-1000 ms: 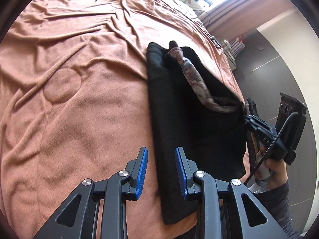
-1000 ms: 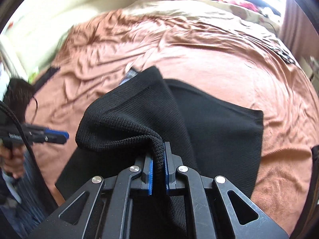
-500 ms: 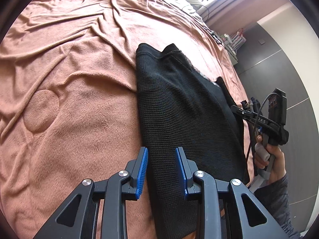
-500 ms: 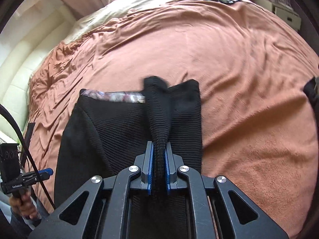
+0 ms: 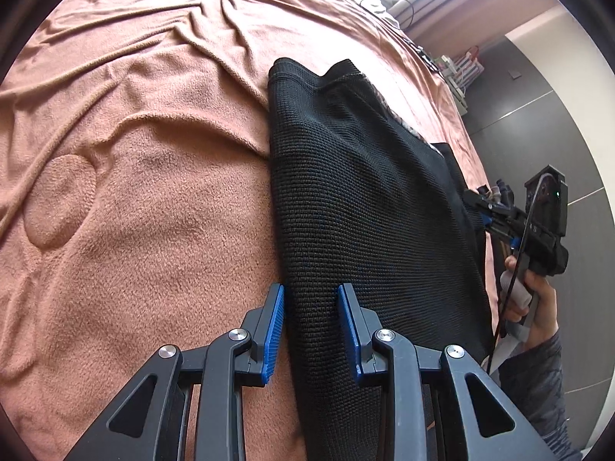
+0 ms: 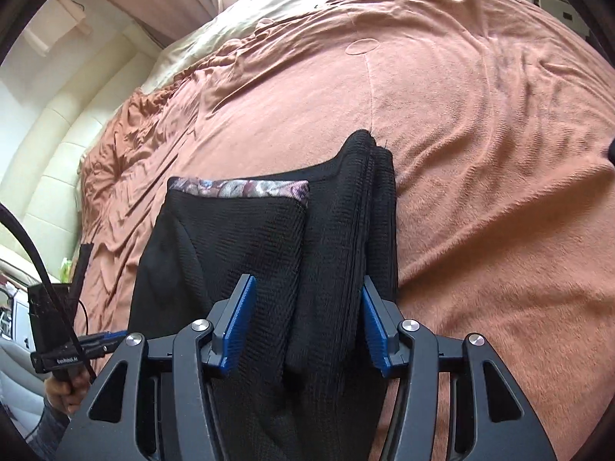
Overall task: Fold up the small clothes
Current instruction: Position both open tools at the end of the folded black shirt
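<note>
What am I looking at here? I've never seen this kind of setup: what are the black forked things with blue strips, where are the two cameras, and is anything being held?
There is no robot. A person holds a hand-held two-finger gripper in each hand, and each carries a fisheye camera looking forward along its fingers. The black forks with blue pads are those fingers.

The left-wrist picture shows the left gripper at the bottom, open and holding nothing. At its right edge you see the person's other hand holding the second tool.

The right-wrist picture shows the right gripper, open wide, with the cloth lying between its fingers but not pinched.

On the bed, covered by a brownish-pink blanket, lies a black knit garment, folded over on itself, with a strip of patterned floral lining showing at its far edge.
</note>
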A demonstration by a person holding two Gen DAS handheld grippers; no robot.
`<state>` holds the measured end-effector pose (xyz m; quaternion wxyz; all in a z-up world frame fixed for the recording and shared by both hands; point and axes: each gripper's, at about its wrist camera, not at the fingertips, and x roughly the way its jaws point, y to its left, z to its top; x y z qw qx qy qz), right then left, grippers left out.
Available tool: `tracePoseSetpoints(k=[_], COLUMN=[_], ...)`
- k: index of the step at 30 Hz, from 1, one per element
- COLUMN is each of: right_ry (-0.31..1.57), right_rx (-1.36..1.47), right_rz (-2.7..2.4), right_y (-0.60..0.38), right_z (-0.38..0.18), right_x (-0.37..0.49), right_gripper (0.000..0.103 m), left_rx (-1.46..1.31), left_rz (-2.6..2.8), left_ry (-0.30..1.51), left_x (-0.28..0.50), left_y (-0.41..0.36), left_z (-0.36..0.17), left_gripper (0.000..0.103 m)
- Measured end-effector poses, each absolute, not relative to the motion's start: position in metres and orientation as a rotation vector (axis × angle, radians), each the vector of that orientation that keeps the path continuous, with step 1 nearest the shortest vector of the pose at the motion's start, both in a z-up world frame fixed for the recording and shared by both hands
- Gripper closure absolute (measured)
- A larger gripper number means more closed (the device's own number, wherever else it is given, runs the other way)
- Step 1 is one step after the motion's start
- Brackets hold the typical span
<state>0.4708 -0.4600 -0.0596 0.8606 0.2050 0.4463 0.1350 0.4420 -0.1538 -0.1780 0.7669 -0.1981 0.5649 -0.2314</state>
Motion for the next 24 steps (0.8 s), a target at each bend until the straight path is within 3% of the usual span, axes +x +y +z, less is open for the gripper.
tracePoseSetpoints(k=[3, 4, 5, 7, 15, 20, 24], right_ry=[0.934, 0.930, 0.926, 0.909, 0.973, 0.965, 0.961], right_rx=[0.478, 0.489, 0.487, 0.476, 0.455, 0.462, 0.457], right_rz=[0.232, 0.214, 0.198, 0.152, 0.190, 0.200, 0.207], right_y=[-0.471, -0.476, -0.478, -0.484, -0.472, -0.478, -0.479], right_z=[-0.065, -0.066, -0.065, -0.063, -0.061, -0.055, -0.052], right_x=[0.480, 0.482, 0.483, 0.483, 0.466, 0.443, 0.418], right_gripper=[0.081, 0.096, 0.102, 0.102, 0.098, 0.059, 0.059], left_rx=[-0.432, -0.434, -0.438, -0.435, -0.433, -0.434, -0.443], left_rz=[-0.499, -0.498, -0.498, -0.500, -0.517, -0.528, -0.532], left_ry=[1.230, 1.229, 1.227, 1.223, 1.233, 1.238, 1.241], left_x=[0.448, 0.448, 0.449, 0.448, 0.441, 0.434, 0.430], left_y=[-0.158, -0.159, -0.159, -0.161, -0.165, -0.166, -0.168], left_z=[-0.180, -0.180, -0.181, -0.181, -0.184, -0.187, -0.187], left_gripper=[0.073, 0.073, 0.073, 0.073, 0.073, 0.073, 0.073])
